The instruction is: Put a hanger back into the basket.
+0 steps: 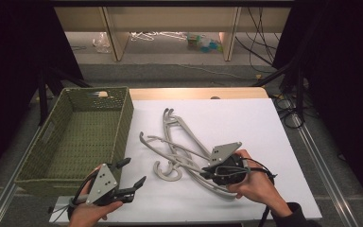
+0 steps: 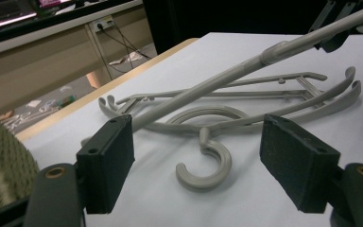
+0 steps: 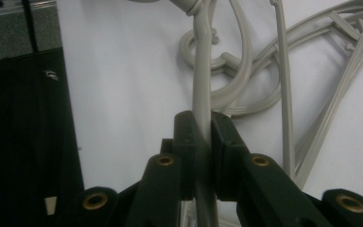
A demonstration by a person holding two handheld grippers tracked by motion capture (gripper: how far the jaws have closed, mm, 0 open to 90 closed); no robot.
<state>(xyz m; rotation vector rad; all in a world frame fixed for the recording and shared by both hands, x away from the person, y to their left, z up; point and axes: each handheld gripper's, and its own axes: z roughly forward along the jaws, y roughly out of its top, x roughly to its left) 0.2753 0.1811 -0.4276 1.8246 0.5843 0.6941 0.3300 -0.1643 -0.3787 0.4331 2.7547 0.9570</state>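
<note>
Several grey plastic hangers (image 1: 182, 127) lie tangled in the middle of the white table cover (image 1: 246, 127). My right gripper (image 1: 208, 170) is shut on the thin arm of one hanger (image 1: 179, 147); in the right gripper view that bar (image 3: 201, 71) runs straight up out of the closed right gripper (image 3: 202, 120). My left gripper (image 1: 133, 171) is open at the front left, just off the pile. In the left gripper view the left gripper (image 2: 201, 161) is spread wide, and a hanger hook (image 2: 205, 165) lies on the table just beyond it. The held bar (image 2: 227, 78) slants above the heap.
A green woven basket (image 1: 123, 118) stands at the table's left, close beside my left gripper; its wall (image 2: 0, 156) shows in the left gripper view. Behind the table are shelves and cables on the floor. Bare cover lies to the right of the hangers.
</note>
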